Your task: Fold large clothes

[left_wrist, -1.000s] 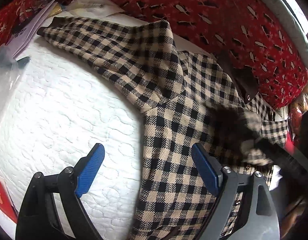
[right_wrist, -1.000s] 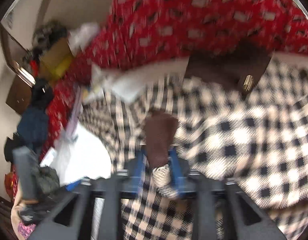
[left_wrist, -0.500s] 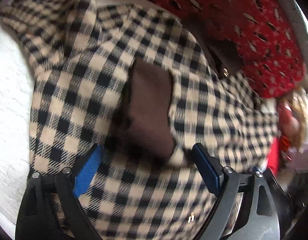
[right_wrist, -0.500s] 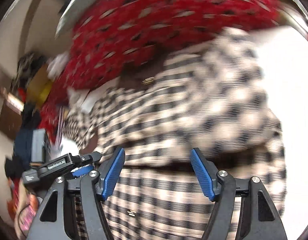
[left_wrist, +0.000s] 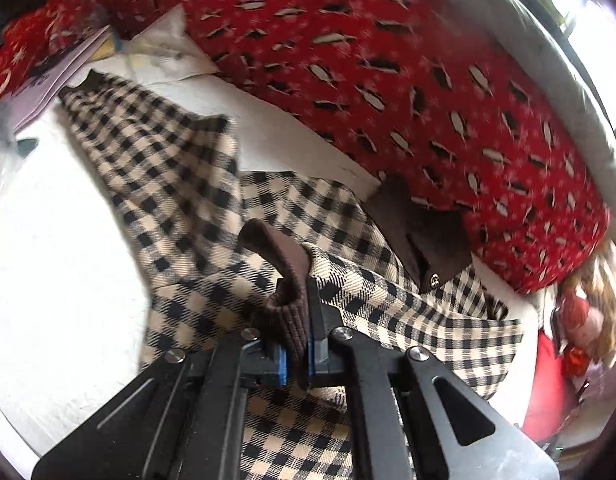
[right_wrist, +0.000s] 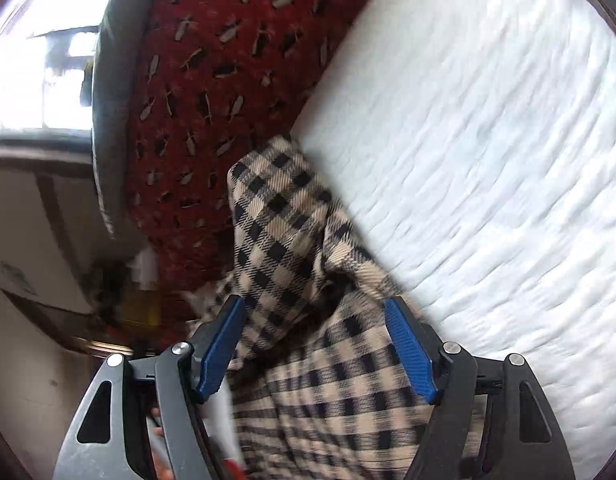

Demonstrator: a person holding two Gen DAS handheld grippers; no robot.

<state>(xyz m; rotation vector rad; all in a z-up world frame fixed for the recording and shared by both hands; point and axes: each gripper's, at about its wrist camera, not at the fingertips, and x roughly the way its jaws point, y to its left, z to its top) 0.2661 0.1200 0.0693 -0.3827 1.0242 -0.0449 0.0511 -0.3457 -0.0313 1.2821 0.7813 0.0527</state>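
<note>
Checked jacket (left_wrist: 195, 184): my left gripper (left_wrist: 295, 344) just snapped onto brown cuff (left_wrist: 285, 280), handed over from right gripper (right_wrist: 314, 346), jaws opening, cloth loose between. Sleeve fold next.

Left gripper (left_wrist: 295, 344) fingers clamped tight, right gripper (right_wrist: 316, 344) fingers wide — opening further

A bedroom in a home: white quilted mattress (right_wrist: 488, 160) just ahead of the right gripper, red patterned blanket (left_wrist: 388, 80) heaped beyond the left, bright window (right_wrist: 31, 64) off to the side, papers (left_wrist: 55, 76) and household clutter (right_wrist: 119, 288) piled around the bed's edges.
</note>
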